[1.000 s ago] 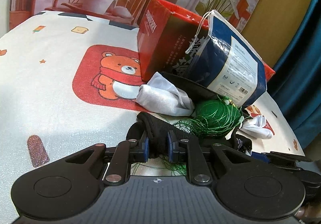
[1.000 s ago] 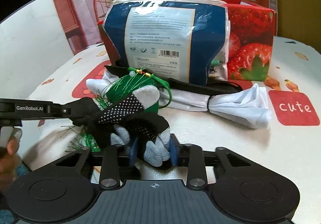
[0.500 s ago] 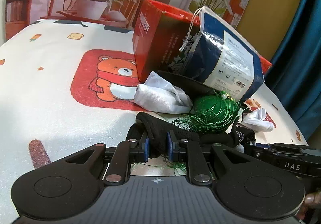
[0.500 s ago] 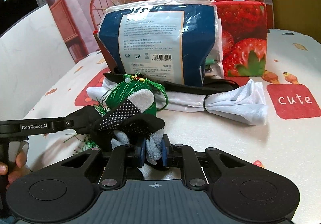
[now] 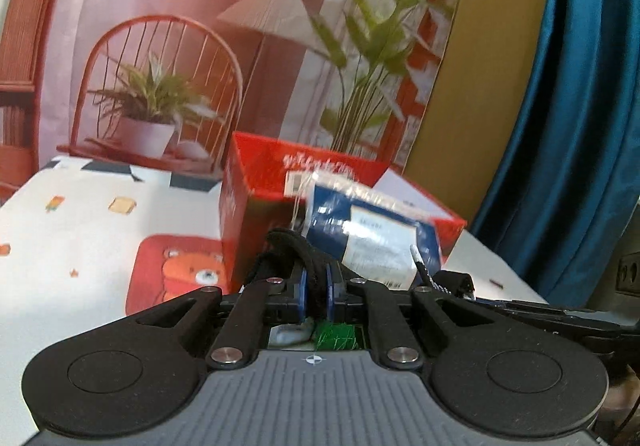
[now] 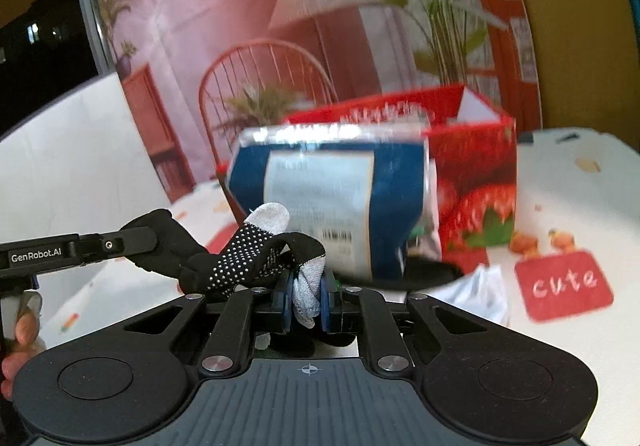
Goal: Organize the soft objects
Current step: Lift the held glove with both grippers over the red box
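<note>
A black glove (image 6: 256, 254) with white grip dots and grey fingertips hangs stretched in the air between my two grippers. My right gripper (image 6: 306, 286) is shut on one grey fingertip. My left gripper (image 5: 316, 278) is shut on the black cuff end (image 5: 288, 246), and its thin side also shows in the right wrist view (image 6: 152, 238). A blue packet (image 6: 320, 206) leans against the open red strawberry box (image 6: 472, 174) just behind the glove. Below the left jaws I glimpse green thread (image 5: 336, 338) and a white cloth (image 5: 290, 334).
A white cloth bundle (image 6: 480, 294) and a black band (image 6: 432, 274) lie on the patterned tablecloth (image 6: 560, 186) in front of the box. A person's hand (image 6: 24, 326) holds the left tool. A blue curtain (image 5: 560, 126) hangs at the right.
Both grippers have risen off the table with the glove, which now hangs above the green thread and white cloths. The right jaws have squeezed tighter on the grey fingertip. Both views tilted upward.
</note>
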`<state>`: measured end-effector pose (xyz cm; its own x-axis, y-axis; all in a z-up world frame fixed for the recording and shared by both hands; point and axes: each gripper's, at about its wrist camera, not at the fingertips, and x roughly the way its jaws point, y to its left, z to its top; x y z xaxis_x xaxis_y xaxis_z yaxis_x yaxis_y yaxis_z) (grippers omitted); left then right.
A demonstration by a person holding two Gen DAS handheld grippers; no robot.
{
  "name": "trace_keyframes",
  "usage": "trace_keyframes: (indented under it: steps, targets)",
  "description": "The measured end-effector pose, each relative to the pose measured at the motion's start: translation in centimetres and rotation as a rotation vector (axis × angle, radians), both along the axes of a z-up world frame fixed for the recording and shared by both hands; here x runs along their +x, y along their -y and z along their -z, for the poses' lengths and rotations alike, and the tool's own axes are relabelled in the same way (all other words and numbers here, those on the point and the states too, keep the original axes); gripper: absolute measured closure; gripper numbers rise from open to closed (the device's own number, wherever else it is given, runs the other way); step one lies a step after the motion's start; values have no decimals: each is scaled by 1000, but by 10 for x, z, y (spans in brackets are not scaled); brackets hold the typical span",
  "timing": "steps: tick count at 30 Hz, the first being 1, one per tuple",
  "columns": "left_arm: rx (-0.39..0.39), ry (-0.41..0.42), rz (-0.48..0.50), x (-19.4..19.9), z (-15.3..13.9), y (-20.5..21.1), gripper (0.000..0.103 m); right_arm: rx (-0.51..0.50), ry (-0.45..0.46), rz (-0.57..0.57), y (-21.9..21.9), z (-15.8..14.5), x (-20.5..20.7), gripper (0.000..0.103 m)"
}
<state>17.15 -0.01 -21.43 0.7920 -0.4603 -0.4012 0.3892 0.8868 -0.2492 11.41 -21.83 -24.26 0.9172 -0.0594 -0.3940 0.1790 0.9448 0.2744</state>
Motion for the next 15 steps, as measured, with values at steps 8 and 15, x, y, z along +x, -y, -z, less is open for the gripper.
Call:
trace_keyframes:
  steps: [8, 15]
  targets:
    - [-36, 46, 9, 19, -35, 9, 93, -29, 86, 10, 15, -41, 8, 91]
    - [-12, 131, 44, 43, -77, 27, 93, -29, 121, 18, 40, -82, 34, 91]
